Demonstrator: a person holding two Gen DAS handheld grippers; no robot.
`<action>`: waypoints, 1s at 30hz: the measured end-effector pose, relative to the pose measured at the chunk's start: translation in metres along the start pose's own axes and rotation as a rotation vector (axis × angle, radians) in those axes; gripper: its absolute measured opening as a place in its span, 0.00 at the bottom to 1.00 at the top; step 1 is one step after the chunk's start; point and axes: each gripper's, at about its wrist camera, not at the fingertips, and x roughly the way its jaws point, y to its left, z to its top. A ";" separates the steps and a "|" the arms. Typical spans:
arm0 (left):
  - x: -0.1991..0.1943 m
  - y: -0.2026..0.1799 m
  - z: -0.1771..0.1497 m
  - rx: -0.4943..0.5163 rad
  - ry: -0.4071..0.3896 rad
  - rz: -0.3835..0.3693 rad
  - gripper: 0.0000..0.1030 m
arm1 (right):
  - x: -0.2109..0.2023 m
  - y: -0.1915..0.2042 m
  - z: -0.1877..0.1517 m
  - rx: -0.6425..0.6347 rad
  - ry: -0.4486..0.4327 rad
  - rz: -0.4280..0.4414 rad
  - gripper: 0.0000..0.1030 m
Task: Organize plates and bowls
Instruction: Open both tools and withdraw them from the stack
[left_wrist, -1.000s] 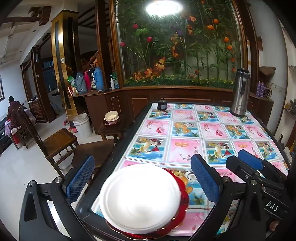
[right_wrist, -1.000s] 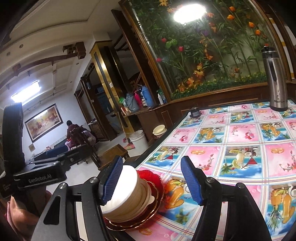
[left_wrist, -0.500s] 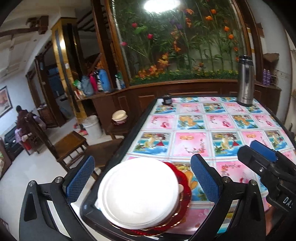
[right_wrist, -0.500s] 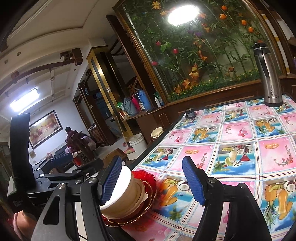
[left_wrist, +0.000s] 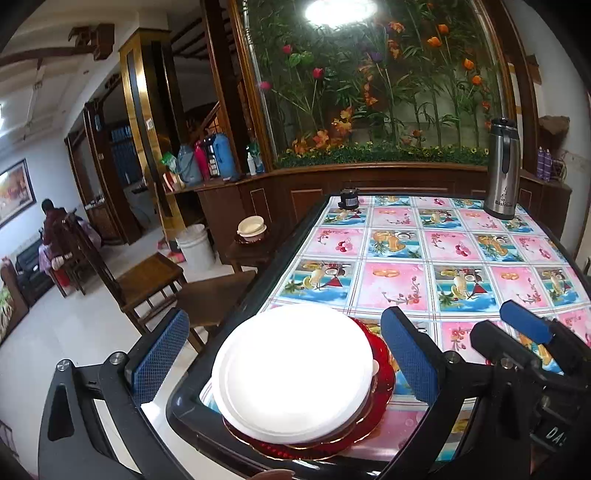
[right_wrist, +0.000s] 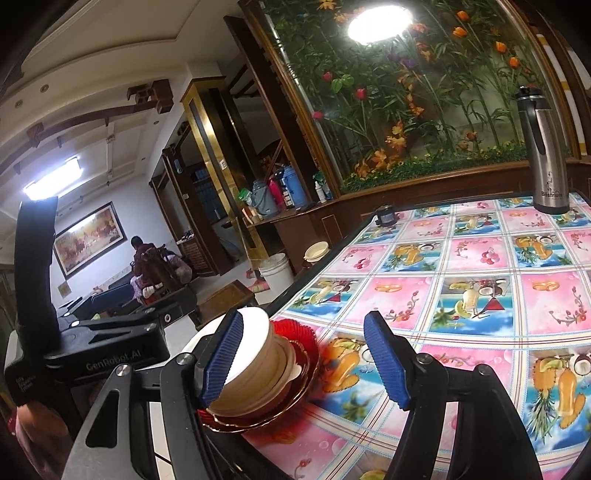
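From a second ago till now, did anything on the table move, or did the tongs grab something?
Almost nothing changed. The left tongs tipped slightly, so the white plate sits a bit higher in their view. Nothing was grabbed or let go: both the left and the right tongs stayed open. The plate stack on the red plate and the steel flask kept their places.

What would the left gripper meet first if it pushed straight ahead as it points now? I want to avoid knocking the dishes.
Probably the white plate topping the stack on the red plate. It lies between the open left gripper fingers, though depth is unclear.
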 end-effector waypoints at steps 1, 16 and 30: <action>-0.001 0.002 -0.001 -0.004 -0.001 0.002 1.00 | 0.001 0.002 -0.001 -0.003 0.003 0.005 0.68; 0.005 0.030 -0.021 -0.060 0.049 -0.057 1.00 | 0.012 0.040 -0.018 -0.072 0.046 0.054 0.69; 0.013 0.075 -0.051 -0.088 0.071 0.029 1.00 | 0.032 0.044 -0.030 -0.081 0.104 0.082 0.69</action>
